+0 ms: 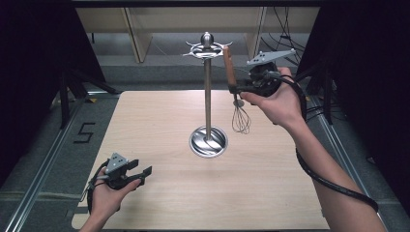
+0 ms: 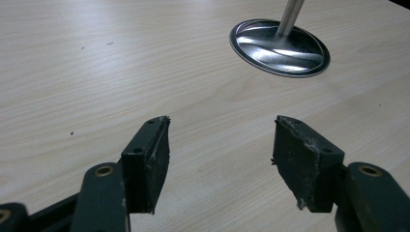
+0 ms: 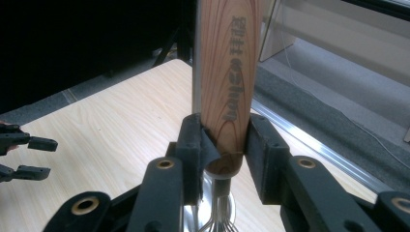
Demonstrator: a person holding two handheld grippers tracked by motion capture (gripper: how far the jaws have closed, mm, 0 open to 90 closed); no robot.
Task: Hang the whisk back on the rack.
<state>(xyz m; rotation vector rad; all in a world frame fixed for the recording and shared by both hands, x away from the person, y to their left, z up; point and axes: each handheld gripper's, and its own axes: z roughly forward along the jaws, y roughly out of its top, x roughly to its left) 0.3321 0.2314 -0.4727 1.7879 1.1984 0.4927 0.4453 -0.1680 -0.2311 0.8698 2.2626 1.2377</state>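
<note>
Nearest the person, the left tool (image 1: 140, 175) sits low over the near left corner of the surface (image 1: 159, 193), held in the left hand (image 1: 104, 195) with its grey three-cornered plate on top. Its jaws stand well apart with nothing between them; in the left gripper view the two black pads (image 2: 154, 159) frame bare pale wood, and the shiny round base of the stand lies further off beyond them. Towards the middle of the surface rises the metal stand (image 1: 208, 96), a thin upright pole on a round polished base, topped by a ring of curved hooks and a ball knob. To the right of the pole and raised above the surface, the right hand (image 1: 275, 104) holds the right tool (image 1: 235, 89), a black cable trailing down along the forearm. This tool is clamped on the whisk (image 1: 231, 72) at the lower end of its wooden handle; the right gripper view shows both pads pressed against the wood just above the metal collar. The whisk hangs upright, wire loops pointing down and clear of the surface, while the top of its handle reaches up just beside the hooks; whether it touches one cannot be told. Beyond the surface lie a grey floor and pale wooden panels.
</note>
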